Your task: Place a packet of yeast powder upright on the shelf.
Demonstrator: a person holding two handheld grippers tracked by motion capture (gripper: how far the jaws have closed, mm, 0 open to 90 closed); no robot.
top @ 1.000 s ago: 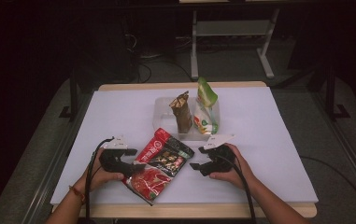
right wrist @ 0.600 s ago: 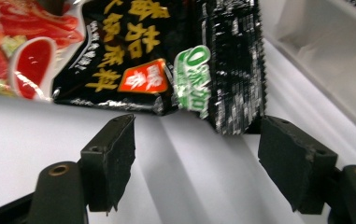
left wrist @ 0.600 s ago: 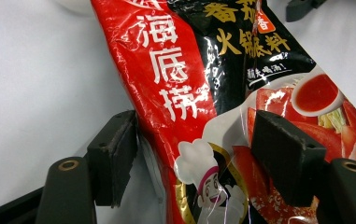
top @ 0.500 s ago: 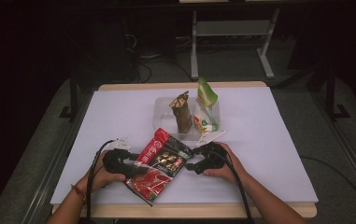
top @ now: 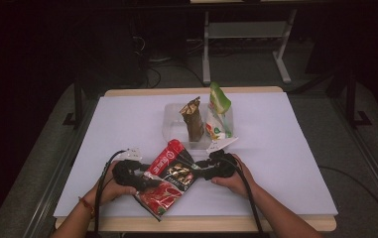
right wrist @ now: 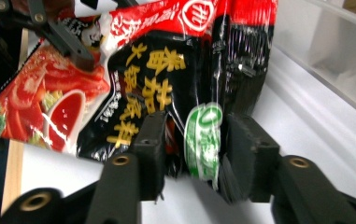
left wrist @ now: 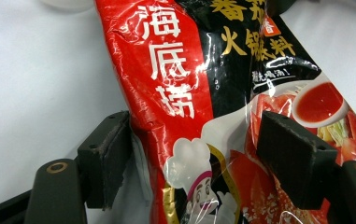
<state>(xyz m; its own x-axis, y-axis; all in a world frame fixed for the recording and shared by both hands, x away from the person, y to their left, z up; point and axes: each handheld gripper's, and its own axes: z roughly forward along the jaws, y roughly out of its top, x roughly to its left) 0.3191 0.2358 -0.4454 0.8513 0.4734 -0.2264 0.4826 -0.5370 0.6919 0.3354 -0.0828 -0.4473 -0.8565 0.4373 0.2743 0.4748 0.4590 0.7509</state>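
A red and black sauce packet (top: pixel 169 178) lies at the front of the white table, one corner over the front edge. My left gripper (top: pixel 149 182) is at its left side. In the left gripper view the packet (left wrist: pixel 175 70) runs up between the wide-apart jaws of the left gripper (left wrist: pixel 194 163), its edge against the left jaw. My right gripper (top: pixel 199 171) is at the packet's right edge. In the right gripper view that gripper (right wrist: pixel 196 154) stands open with the packet's (right wrist: pixel 157 70) crumpled edge and a green sticker between its jaws, not pinched.
A clear plastic container (top: pixel 169 124) stands behind the packet, holding a brown pouch (top: pixel 192 119) and a green and white pouch (top: pixel 218 114). Its wall (right wrist: pixel 330 60) is close on the right in the right gripper view. The wooden front edge of the table (top: pixel 276 224) is near.
Both grippers have moved inward to the packet, the right one sliding left until the packet's edge sits between its jaws. The packet has barely shifted.
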